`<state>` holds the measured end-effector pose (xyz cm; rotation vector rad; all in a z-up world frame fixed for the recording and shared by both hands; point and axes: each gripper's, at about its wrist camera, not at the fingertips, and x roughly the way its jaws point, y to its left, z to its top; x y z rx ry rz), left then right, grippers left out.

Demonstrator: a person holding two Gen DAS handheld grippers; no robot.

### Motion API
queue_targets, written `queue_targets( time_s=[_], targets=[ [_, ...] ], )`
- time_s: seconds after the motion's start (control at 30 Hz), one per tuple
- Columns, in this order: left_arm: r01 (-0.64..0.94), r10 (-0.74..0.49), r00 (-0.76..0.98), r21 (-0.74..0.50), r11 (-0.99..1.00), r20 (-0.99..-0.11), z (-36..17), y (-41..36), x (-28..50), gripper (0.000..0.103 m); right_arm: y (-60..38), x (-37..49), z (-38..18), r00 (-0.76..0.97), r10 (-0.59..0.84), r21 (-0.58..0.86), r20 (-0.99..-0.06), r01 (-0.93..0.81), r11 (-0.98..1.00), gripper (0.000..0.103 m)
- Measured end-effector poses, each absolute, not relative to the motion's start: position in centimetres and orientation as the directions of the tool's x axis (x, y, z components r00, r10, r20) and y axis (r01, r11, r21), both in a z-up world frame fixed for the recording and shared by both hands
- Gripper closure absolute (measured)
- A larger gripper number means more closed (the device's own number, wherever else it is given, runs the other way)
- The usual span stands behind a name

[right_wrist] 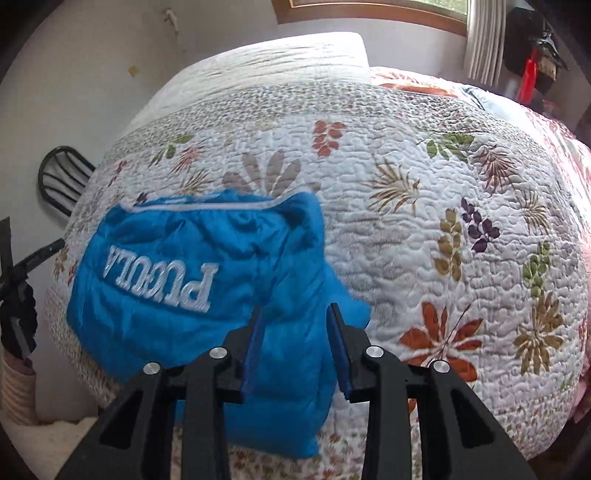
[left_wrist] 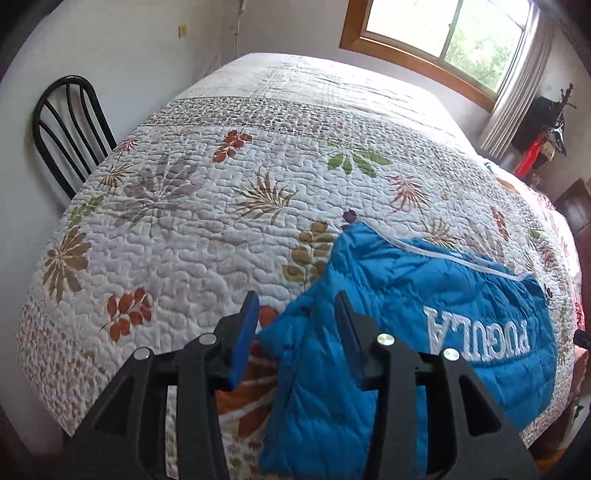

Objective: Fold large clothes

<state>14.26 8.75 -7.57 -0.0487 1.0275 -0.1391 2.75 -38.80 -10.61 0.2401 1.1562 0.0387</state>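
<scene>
The blue puffer jacket (left_wrist: pixel 413 332) (white lettering upside down) lay at the near edge of the leaf-print quilt (left_wrist: pixel 221 206), at five o'clock from the left wrist. The left gripper (left_wrist: pixel 297 314) and right gripper (right_wrist: pixel 295 325) both gaped wide over it, gripping nothing.

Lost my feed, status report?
Left gripper open, right gripper open, both over the blue jacket. Jacket bunched on the bed edge. Nothing blocking.

a home bedroom: a leaf-patterned quilt (left_wrist: pixel 258 177) is covering a bed, a wood-framed window (left_wrist: pixel 443 33) is letting daylight in, a chair (left_wrist: pixel 70 133) is standing alongside.
</scene>
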Motion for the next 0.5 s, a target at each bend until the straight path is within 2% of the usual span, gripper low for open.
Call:
queue_targets(
  time_s=[0.2,0.33,0.5],
  targets=[
    [0.169,-0.176,0.475,-0.107,0.98,-0.862,-8.1,4.3,8.2,0.061,-34.5,-0.9,-13.1,0.323,0.165,0.197,-0.932,0.069,0.978,0.08],
    [0.182,-0.178,0.422,-0.109,0.977,-0.889,-11.4,2.6,7.7,0.061,-34.2,-0.9,-16.6,0.255,0.129,0.158,-0.958,0.095,0.983,0.082],
    [0.163,-0.147,0.39,-0.089,0.983,-0.909,-14.7,2.7,8.0,0.059,-34.5,-0.6,-19.7,0.232,0.167,0.198,-0.958,0.116,0.973,0.084]
  ],
)
